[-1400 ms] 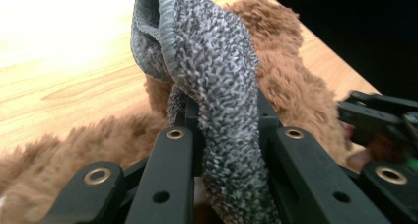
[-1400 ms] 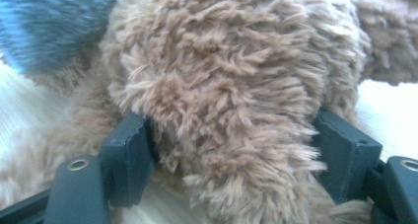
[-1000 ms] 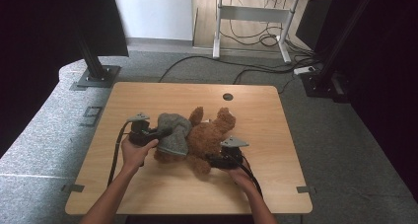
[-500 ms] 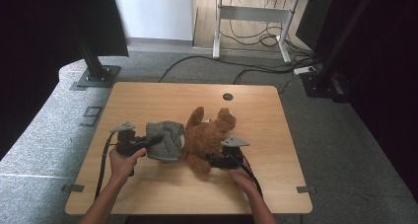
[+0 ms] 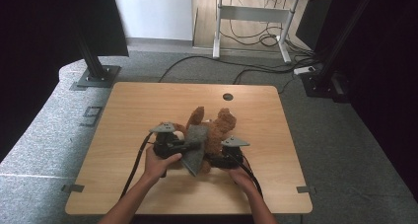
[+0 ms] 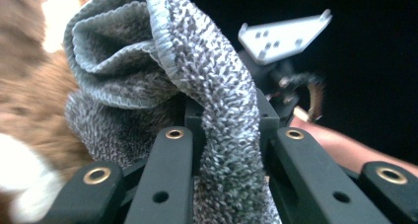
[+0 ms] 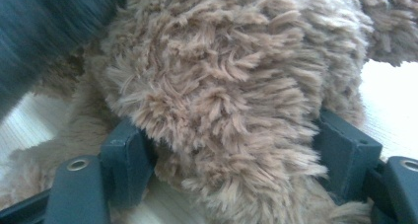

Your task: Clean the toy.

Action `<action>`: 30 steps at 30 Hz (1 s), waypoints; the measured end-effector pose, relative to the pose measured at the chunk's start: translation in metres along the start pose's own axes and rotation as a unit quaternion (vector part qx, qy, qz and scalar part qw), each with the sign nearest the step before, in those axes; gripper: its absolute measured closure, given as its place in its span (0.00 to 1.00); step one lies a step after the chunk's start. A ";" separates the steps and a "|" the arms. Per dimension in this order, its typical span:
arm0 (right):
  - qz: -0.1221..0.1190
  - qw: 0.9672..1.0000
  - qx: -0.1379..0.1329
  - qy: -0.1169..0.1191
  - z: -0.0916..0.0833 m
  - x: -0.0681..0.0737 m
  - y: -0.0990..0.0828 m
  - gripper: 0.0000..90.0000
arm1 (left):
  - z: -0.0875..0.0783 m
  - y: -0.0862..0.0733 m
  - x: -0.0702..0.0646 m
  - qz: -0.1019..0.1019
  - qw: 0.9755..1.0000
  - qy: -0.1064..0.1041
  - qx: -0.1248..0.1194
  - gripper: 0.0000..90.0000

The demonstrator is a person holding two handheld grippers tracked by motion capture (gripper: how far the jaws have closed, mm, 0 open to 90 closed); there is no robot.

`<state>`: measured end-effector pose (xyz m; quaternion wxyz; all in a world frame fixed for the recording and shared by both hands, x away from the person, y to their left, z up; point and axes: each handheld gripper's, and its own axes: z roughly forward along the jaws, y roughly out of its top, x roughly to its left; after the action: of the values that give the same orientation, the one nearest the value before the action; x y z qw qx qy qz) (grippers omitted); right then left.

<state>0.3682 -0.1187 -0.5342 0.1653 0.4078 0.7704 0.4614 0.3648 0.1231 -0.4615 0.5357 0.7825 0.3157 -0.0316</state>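
Observation:
A brown teddy bear (image 5: 217, 128) lies in the middle of the wooden table (image 5: 143, 103). Its fur (image 7: 222, 76) bulges between the jaws of my right gripper (image 7: 236, 150), which press on it from both sides. In the high view that right gripper (image 5: 215, 158) sits at the bear's near side. My left gripper (image 5: 189, 146) comes in from the left, shut on a grey knitted cloth (image 5: 195, 152) that drapes against the bear. In the left gripper view the cloth (image 6: 207, 76) is pinched between the jaws of my left gripper (image 6: 224, 123) and folds up above them.
A round cable hole (image 5: 227, 96) sits near the table's far edge. On the grey floor beyond stand a white desk frame (image 5: 251, 17) with loose cables (image 5: 246, 71) and black stand bases at far left (image 5: 93, 78) and far right (image 5: 320, 83).
My left gripper first pulled out to the left with the grey cloth, then swung back right; the cloth now hangs against the bear. The right gripper and the bear stayed put.

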 end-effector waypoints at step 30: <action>-0.003 1.000 -0.001 0.001 0.000 0.000 -0.002 0.31 | -0.057 -0.054 0.060 -0.088 0.994 0.072 0.009 0.84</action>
<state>0.3669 -0.1189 -0.5358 0.1660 0.4050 0.7712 0.4622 0.3679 0.2118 -0.5055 0.4999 0.7568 0.4204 -0.0253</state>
